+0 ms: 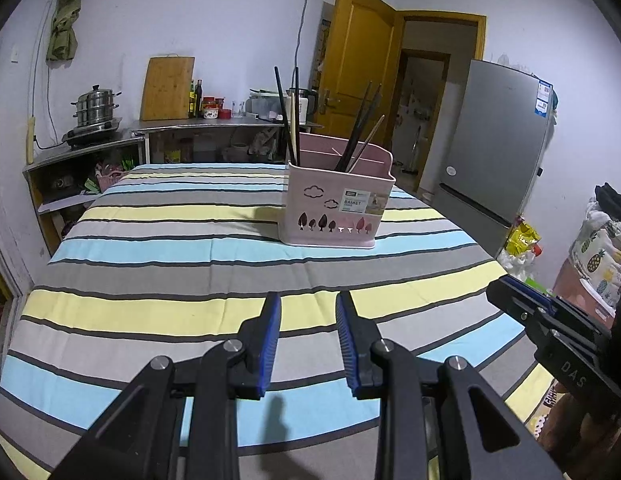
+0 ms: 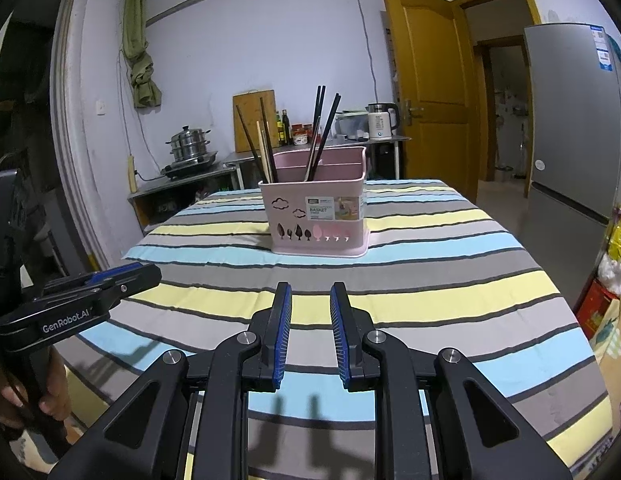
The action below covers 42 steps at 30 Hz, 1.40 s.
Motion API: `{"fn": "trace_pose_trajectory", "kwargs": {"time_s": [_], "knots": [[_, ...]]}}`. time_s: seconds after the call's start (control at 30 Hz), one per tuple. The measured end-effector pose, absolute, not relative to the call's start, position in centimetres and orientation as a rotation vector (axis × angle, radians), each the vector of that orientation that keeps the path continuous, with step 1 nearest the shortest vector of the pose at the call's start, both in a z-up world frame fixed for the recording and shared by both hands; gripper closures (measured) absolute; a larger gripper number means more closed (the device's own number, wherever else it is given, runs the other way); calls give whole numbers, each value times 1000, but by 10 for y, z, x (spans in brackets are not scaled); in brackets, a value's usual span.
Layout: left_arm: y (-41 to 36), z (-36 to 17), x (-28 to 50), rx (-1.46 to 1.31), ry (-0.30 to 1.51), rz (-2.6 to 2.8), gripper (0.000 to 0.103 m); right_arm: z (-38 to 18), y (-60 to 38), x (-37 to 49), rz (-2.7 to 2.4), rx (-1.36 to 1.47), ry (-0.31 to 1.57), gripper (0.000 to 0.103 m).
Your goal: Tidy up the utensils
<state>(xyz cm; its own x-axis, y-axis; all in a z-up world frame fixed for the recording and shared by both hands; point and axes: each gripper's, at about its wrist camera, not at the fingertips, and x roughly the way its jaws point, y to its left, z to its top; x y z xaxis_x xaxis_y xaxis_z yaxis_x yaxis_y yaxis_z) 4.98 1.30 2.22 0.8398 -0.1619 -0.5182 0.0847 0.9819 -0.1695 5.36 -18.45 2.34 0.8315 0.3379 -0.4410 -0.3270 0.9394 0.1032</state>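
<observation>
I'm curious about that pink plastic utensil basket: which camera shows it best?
The right wrist view: the pink plastic utensil basket sits nearly centred, front label facing, dark chopsticks clear. The left wrist view shows it right of centre, angled.

Worktop cloth (image 1: 170,240): grey, pale-blue, pale-yellow stripes with thin dark lines. Basket (image 1: 334,216): pink, dark cloud outlines, dark and pink tree cutouts. Chopsticks (image 2: 324,128): mostly black, some pale wood. Hand-held gripper (image 2: 310,320): black, blue pads.

Steamer pot (image 1: 95,105), cutting board (image 1: 167,89), fridge (image 1: 495,148), kettle (image 2: 381,120).
</observation>
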Motion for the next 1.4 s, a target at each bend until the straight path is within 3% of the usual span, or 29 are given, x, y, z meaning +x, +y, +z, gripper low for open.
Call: {"fn": "trace_pose_trajectory", "kwargs": {"time_s": [1.4], "knots": [[15,22,49,-147,566,-140,73,23,-178,54,352,5,492,83]]}}
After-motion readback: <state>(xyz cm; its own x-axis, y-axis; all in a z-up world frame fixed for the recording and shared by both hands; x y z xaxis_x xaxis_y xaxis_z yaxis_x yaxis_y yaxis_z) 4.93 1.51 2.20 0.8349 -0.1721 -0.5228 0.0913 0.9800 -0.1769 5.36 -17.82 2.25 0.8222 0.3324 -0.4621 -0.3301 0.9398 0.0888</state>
